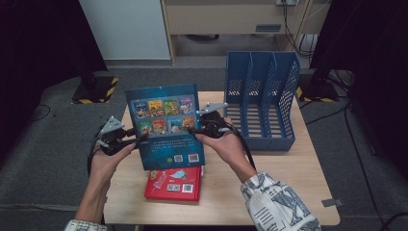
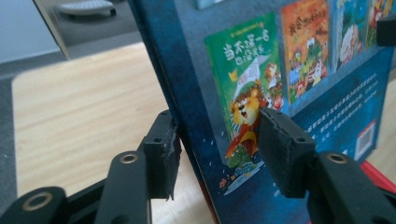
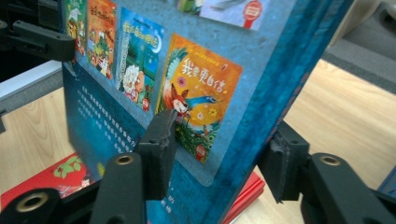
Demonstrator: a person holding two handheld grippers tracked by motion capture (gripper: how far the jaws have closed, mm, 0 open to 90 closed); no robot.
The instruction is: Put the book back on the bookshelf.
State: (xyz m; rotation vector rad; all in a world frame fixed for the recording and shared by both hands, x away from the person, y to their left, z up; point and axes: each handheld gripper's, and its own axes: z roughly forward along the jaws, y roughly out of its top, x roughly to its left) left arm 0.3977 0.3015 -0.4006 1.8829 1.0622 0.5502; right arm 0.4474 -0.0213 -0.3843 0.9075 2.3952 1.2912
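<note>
- Blue book [image 1: 166, 126] is standing nearly upright at the centre of the high view, lifted clear of the counter [image 1: 288, 173] between your two hands, with a red book [image 1: 174, 184] lying flat just below it and a blue file rack [image 1: 262, 101] at the upper right.
- You are gripping its left edge with the left tongs [image 1: 137, 139]; in the left gripper view the pads are pressing both faces of the cover.
- You are clamping its right edge with the right tongs [image 1: 192, 130]; in the right gripper view one jaw is lying on the back cover and the other behind the board.
- It is looking like a stiff hardback, fairly light but glossy, so it may be slipping if you loosen either side; holding the side edges at mid-height seems soundest.
- It is showing a dark blue back cover with a grid of small colourful cover pictures, white text and barcodes lower down.
</note>
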